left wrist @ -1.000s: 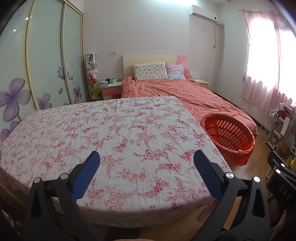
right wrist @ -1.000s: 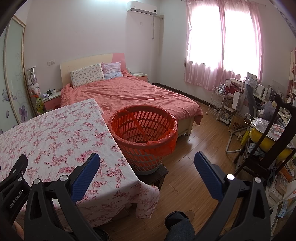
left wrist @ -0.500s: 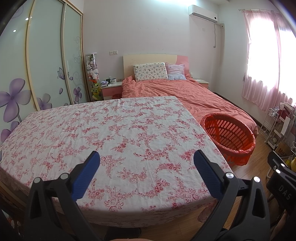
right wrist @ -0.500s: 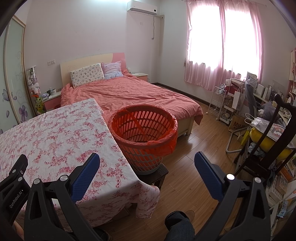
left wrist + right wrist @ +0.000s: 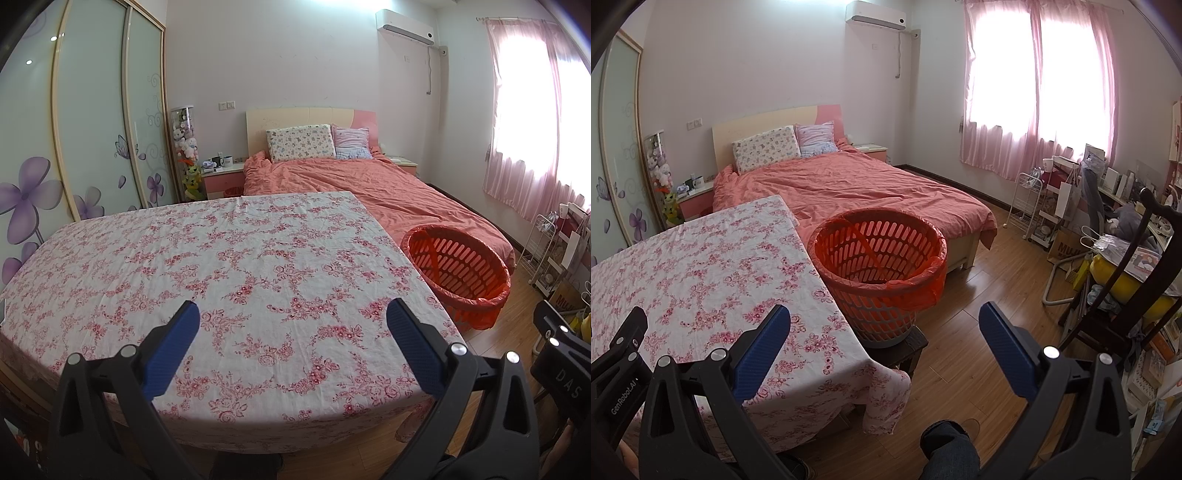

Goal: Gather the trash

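An orange slatted basket lined with an orange bag stands on a low dark stool at the table's right edge; it also shows in the left wrist view. I see no trash on the floral tablecloth. My left gripper hovers open over the table's near edge, nothing between its blue pads. My right gripper is open too, held near the table's right corner, short of the basket. The inside bottom of the basket is hidden.
A bed with a salmon cover lies behind the table and basket. A white wire rack, a cluttered desk and a dark wooden chair fill the right side. A person's leg and shoe are on the wood floor.
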Demonstrator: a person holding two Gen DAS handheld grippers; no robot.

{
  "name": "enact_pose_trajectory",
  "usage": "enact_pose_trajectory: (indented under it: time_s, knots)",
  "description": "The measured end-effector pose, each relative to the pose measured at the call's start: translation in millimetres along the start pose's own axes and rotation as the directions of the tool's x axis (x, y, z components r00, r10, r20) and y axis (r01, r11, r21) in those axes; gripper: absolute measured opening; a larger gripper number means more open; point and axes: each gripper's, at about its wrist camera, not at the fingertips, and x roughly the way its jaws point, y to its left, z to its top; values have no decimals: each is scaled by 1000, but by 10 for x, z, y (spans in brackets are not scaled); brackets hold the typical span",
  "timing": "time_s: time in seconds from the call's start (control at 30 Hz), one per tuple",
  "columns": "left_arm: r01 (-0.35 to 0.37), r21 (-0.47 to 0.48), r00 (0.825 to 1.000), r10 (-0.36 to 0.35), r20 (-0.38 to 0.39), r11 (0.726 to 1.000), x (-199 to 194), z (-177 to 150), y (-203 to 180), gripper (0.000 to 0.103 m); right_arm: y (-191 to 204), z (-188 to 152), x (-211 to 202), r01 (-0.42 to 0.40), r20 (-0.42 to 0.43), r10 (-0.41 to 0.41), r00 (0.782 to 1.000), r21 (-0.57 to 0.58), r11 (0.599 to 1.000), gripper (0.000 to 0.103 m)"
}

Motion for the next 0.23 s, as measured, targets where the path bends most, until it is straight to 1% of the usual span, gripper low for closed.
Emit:
enact_pose_trajectory:
  time_s: [0.23]
  knots:
    - [2,-1,1000,-2,-1,1000,1,-10,14,99,4,-11,-3,0,0,0,1000,0,1000,101]
